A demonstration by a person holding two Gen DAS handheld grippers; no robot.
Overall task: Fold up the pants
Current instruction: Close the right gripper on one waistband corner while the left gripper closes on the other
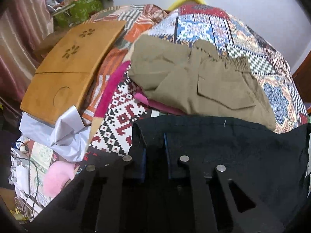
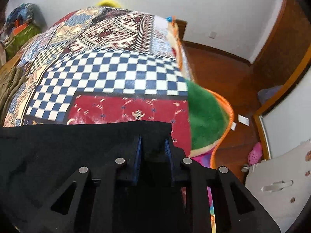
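We see a bed spread with a patchwork cover of checks and geometric prints; beyond it rises a plain white wall; to the right lies a reddish-brown wooden floor with a matching skirting board; a green fleece blanket with orange trim hangs off the bed's edge; on the left a bamboo lap tray rests near a pinkish-brown curtain; a green patterned box sits in the far corner among heaped clutter; the daylight is soft and even.

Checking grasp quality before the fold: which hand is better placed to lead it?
Neither clearly. The left gripper and the right gripper each pinch a corner of the black pants, jaws closed on cloth. Probably both should lift together.
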